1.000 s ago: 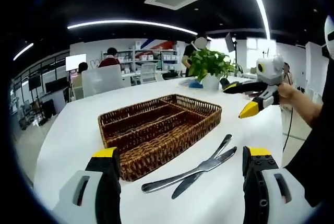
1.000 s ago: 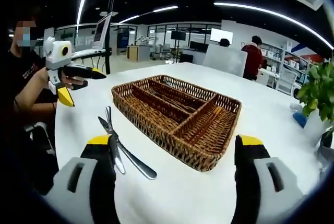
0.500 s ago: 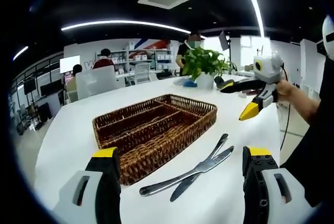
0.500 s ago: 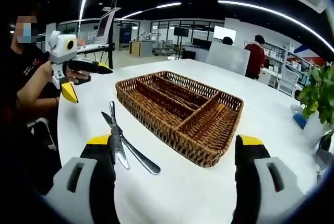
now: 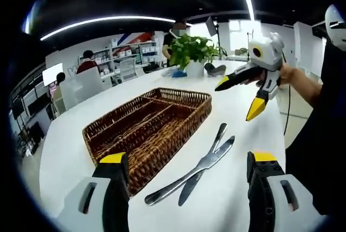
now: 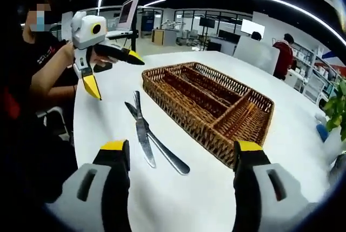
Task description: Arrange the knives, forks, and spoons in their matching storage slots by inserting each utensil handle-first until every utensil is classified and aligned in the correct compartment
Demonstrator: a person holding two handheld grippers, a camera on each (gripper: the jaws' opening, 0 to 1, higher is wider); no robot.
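Wicker tray (image 5: 151, 124) (image 6: 216, 105) on white tabletop (image 5: 232, 189). Knife (image 6: 141, 134) and second utensil (image 6: 162, 148) lie crossed just beside tray. Left gripper (image 5: 184, 175) (image 6: 111, 70) jaws apart, holding nothing. Right gripper (image 6: 178, 153) (image 5: 238, 99) jaws apart, holding nothing. Plant (image 5: 189, 53) beyond tray.

Bright, even indoor light from long ceiling light strips (image 5: 102, 21) overhead — they bend into arcs in both my views, fisheye curving hard toward the edges. White table (image 6: 184, 199) reads near blown-out, mild glare, soft faint shadows under the knives (image 5: 197, 170). Windows (image 5: 238, 26) behind my right gripper (image 5: 238, 97) are overexposed. Centre is sharp — the far room goes soft and smeared. My own jaws sit slightly blurred up close.
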